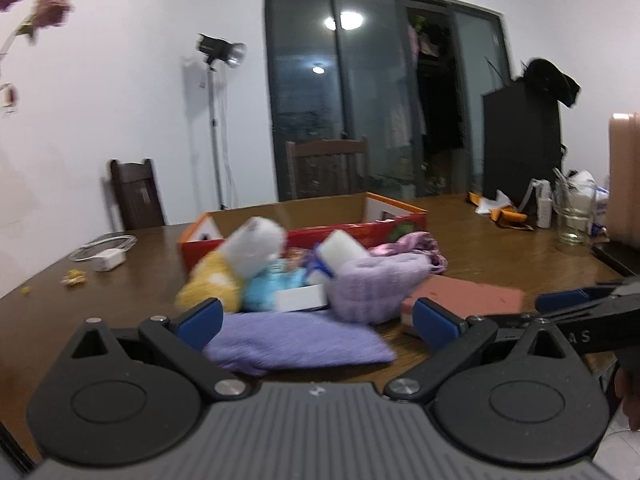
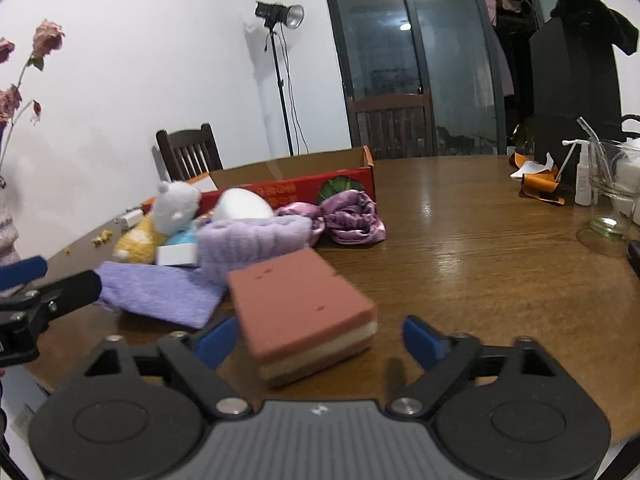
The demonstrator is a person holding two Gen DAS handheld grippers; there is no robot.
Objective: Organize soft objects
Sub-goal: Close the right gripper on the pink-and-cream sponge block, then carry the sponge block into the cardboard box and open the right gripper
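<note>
Right gripper [image 2: 320, 338] spread around sponge [image 2: 302, 312], not pinching; skewed closing may squirt it out. Left gripper [image 1: 318, 318] spread over cloth [image 1: 298, 344].

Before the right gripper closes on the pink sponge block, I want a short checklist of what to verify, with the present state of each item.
1. Right gripper jaws open wide enough for the pink sponge block: ok.
2. Block centred between the jaws: not ok, it sits close to the left finger, with a gap at the right one.
3. Block free of neighbours: cannot tell, the lilac knitted roll and the purple cloth lie right at its far left corner.
4. Left gripper out of the way: ok, it is open over the purple cloth.
5. Red cardboard box has space for the block: cannot tell, its inside is hidden.
</note>
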